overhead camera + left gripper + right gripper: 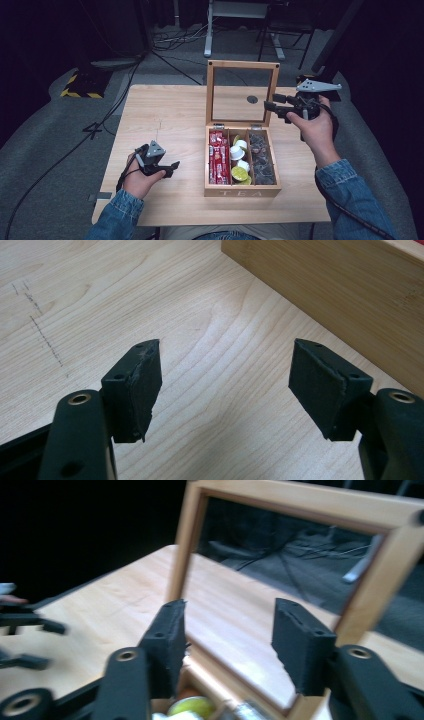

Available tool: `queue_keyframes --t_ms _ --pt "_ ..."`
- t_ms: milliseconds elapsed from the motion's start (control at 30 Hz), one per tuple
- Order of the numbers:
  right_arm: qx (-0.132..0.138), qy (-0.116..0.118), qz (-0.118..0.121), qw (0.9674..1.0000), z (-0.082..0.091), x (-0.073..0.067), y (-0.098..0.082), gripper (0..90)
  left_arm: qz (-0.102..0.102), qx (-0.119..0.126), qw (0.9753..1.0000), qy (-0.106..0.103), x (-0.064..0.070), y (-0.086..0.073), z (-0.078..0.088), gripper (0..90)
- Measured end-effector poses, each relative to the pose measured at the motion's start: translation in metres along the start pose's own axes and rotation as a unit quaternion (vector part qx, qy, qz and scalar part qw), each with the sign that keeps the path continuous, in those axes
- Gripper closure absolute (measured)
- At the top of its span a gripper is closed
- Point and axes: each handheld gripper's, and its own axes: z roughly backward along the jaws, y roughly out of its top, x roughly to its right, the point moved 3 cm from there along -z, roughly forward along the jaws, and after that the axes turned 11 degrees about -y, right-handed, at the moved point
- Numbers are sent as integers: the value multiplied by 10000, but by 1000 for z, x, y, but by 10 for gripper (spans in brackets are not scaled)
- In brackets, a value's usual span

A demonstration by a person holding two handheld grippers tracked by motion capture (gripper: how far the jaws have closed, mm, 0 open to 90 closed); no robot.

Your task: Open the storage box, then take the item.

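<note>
Hovering right tool: the right tool (269,106) is up beside the right edge of the raised lid (243,66), jaws pointing left toward the frame, released, nothing between the pads.
Right tool's own view: both black pads (167,635) stand apart, the lid's wooden frame (185,545) and its glass pane behind them; picture is blurred.
Left tool: the left tool (172,167) sits low over the bench (165,110), left of the box, jaws pointing right, released and gripping nothing.
Left tool's own view: two pads (147,385) wide apart over bare wood grain, the box's side wall (340,295) just ahead at upper right, not touching.
Tea box: the wooden tea box (242,190) stands on the bench's right half, "TEA" lettered on its front wall, lid upright on its hinges at the back.
Left compartment: red sachets (218,157) stacked in a row.
Middle compartment: small white and yellow-green capsules (239,161); one yellow-green capsule (192,707) peeks in below the right tool's pads.
Right compartment: dark wrapped pieces (262,159), too small to name.
Hands: the left hand (137,177) and right hand (312,127) each grip a tool body, denim sleeves (350,195) behind.
</note>
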Motion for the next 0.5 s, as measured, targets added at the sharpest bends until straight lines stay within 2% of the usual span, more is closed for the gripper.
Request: queue_keyframes --t_ms 100,167,233,300,333,400,467,500 --pt "-16 109 230 9997 1 -13 -2 546 -42 -16 10000 17 1 0 0 298" --pt "18 177 361 9992 0 -26 -5 531 -14 -27 10000 36 1 -1 1 297" --pt "-40 210 362 9991 -1 -30 -7 531 -33 -36 10000 53 1 -2 2 297" --pt "-111 291 391 9987 -2 -44 -11 489 -13 -28 10000 61 2 -2 4 296" --pt "-111 291 391 9987 -2 -44 -11 489 -21 -33 10000 76 2 -3 4 296" --pt "-219 244 429 9985 -3 -53 -17 475 -36 -72 9999 113 3 -4 7 294" --pt "-259 379 411 9981 -5 -64 -23 480 4 10 9999 107 3 -7 9 291" --pt "-259 379 411 9981 -5 -64 -23 480 9 -6 9999 124 3 -9 9 291"
